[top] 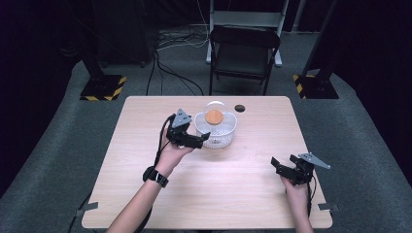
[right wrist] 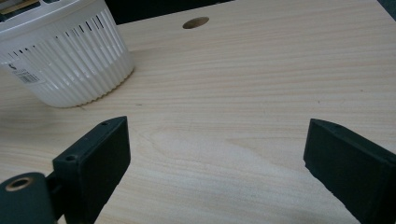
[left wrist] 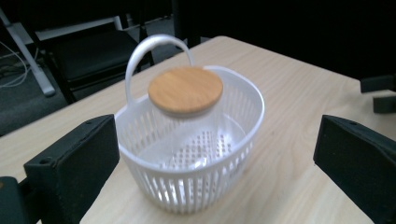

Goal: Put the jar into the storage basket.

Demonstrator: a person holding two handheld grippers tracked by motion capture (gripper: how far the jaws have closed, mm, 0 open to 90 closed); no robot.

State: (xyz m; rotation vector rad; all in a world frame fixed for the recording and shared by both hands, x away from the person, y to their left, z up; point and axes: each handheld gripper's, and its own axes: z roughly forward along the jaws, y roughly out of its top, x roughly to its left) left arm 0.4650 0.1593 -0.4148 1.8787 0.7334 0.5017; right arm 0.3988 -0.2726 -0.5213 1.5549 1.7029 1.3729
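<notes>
A white slotted basket (top: 228,131) with an upright handle stands at the back middle of the wooden table (top: 218,189). In it stands a clear glass jar with a round wooden lid (top: 214,117). My left gripper (top: 200,141) hovers just in front and to the left of the basket, open and holding nothing. Its own view looks down on the jar's lid (left wrist: 185,89) and the basket (left wrist: 187,193), which lie beyond the wide-apart jaws of the left gripper (left wrist: 215,177). My right gripper (top: 283,165) rests low near the table's right front, open over bare wood, as the right gripper view confirms (right wrist: 215,163).
A small dark grommet hole (top: 239,108) lies in the tabletop behind the basket, also seen as a hole (right wrist: 195,22) past the basket's wall (right wrist: 70,60). A black folding chair (top: 243,53) stands beyond the table's far edge. Cables run across the floor.
</notes>
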